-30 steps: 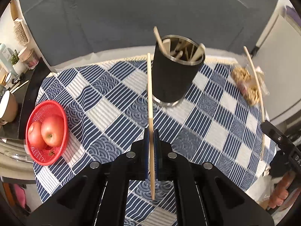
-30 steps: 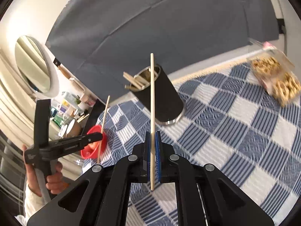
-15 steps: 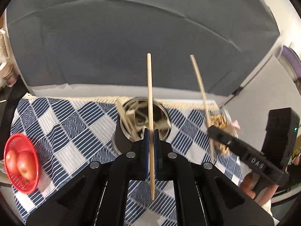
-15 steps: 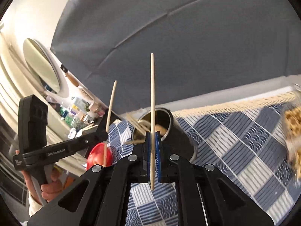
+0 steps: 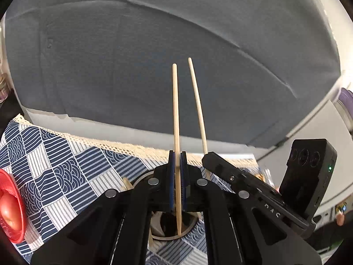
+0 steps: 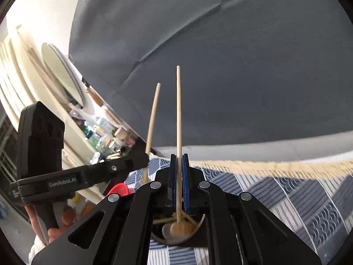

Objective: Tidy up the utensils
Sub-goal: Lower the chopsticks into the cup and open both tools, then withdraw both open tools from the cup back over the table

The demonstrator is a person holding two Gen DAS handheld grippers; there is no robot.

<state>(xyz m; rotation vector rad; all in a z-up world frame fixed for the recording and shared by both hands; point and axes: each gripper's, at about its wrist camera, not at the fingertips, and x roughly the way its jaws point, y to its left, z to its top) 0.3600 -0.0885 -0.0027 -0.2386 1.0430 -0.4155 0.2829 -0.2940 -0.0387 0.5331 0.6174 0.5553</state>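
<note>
My left gripper (image 5: 177, 154) is shut on a wooden chopstick (image 5: 175, 110) that stands upright, its lower end over the mouth of the steel utensil holder (image 5: 141, 180). The right gripper (image 5: 206, 155) comes in from the right with its own chopstick (image 5: 196, 101), close beside mine. In the right wrist view, my right gripper (image 6: 179, 156) is shut on that chopstick (image 6: 178, 110), whose lower end hangs over the holder (image 6: 199, 225) with several wooden utensils inside. The left gripper (image 6: 143, 159) reaches in from the left, holding its chopstick (image 6: 152, 119).
A blue-and-white patterned tablecloth (image 5: 66, 165) with a lace edge covers the table. A red basket of apples (image 5: 10, 207) sits at the left edge. A grey sofa back (image 5: 154, 55) rises behind. A shelf of bottles (image 6: 103, 134) stands at the left.
Both grippers have moved in over the utensil holder and drawn close together. The holder now lies under the fingers, and the two chopsticks stand almost side by side.
</note>
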